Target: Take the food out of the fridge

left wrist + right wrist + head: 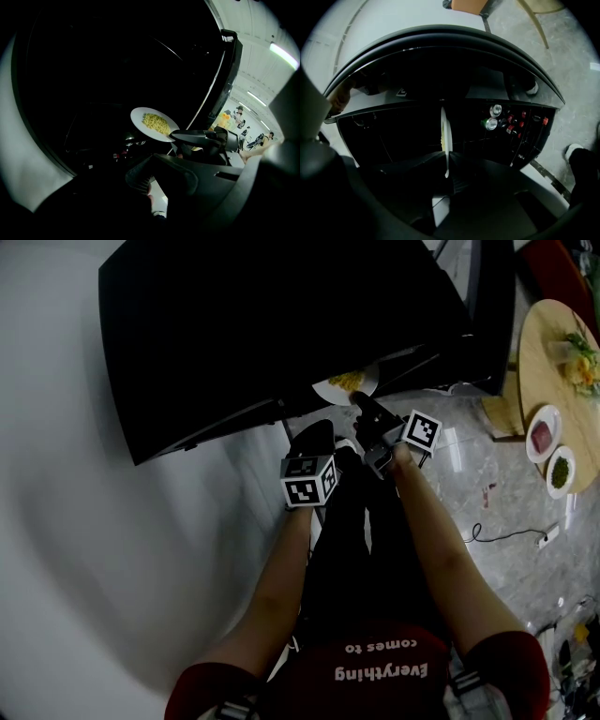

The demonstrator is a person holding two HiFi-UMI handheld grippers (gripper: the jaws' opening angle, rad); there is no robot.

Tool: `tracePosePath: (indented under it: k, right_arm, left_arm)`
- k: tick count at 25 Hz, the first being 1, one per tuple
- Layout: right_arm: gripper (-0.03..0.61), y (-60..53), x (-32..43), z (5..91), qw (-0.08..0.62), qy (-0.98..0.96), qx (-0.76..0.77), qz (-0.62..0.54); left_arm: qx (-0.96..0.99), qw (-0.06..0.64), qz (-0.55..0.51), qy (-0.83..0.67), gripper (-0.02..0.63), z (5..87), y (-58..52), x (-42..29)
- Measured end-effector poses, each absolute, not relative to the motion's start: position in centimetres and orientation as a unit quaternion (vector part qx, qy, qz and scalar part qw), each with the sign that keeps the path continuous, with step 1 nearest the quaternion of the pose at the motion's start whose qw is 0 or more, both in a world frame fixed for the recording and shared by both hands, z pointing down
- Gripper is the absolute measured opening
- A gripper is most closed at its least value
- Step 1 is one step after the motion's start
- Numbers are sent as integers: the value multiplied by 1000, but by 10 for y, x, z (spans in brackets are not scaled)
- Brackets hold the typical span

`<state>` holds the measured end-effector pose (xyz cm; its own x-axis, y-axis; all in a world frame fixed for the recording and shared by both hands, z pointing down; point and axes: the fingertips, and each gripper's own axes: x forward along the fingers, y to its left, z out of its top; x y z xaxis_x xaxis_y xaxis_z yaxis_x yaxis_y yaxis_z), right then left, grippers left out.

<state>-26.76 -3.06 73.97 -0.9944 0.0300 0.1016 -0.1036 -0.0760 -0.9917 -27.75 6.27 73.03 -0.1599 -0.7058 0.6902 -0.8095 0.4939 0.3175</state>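
Note:
A white plate [347, 382] of yellow noodles sticks out of the open black fridge [281, 324]. My right gripper [359, 399] is shut on the plate's near rim. The right gripper view has the plate [445, 136] edge-on, upright between the closed jaws of the right gripper [446, 161]. From the left gripper view, the plate [154, 123] floats in front of the dark fridge interior with the right gripper [180, 137] clamped on its edge. My left gripper [314, 442] hangs just below and left of the plate, touching nothing I can see. Its jaws are too dark to read.
Drink cans [494, 117] and small bottles stand in the fridge door shelf to the right. A round wooden table [539, 343] with dishes of food stands at the right. A cable [511, 538] lies on the marble floor. People stand far off in the room [239, 112].

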Motion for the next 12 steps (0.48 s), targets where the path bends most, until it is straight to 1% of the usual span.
tracePosePath:
  k: [3, 8, 12]
  right_arm:
    - [23, -31, -264, 731, 53, -680, 26, 731]
    - [23, -26, -260, 711, 83, -700, 9, 709]
    - [23, -18, -250, 693, 89, -701, -2, 708]
  left_arm:
    - [501, 410, 60, -760, 6, 720, 62, -278]
    - [511, 396, 60, -761, 6, 698, 64, -281]
    - [509, 395, 63, -762, 6, 681, 73, -280]
